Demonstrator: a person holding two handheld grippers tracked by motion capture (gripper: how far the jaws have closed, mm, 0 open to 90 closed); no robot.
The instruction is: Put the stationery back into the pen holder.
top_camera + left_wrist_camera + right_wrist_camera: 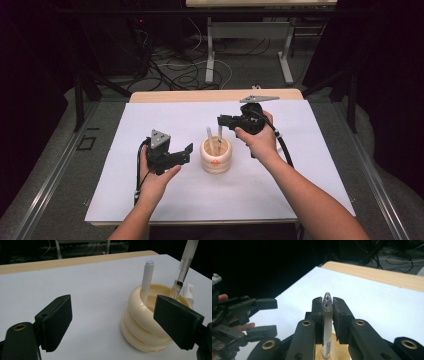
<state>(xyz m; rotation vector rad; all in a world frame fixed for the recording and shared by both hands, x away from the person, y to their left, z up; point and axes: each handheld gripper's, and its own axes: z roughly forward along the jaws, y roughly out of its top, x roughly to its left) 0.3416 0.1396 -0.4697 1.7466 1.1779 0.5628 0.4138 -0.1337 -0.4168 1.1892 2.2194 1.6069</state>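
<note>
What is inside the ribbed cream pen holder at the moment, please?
A white pen leans inside the cream holder; the right gripper holds a clear pen there. The holder's bottom is hidden.

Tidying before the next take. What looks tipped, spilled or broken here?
Nothing stands out. The cream ribbed wooden holder stands upright on the white sheet, a white pen leans inside it, and the right claw grips a clear pen.

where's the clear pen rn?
The clear pen is clamped upright in the right gripper, its lower end inside the cream ringed holder at mid-table in the high view, beside a white pen.
</note>
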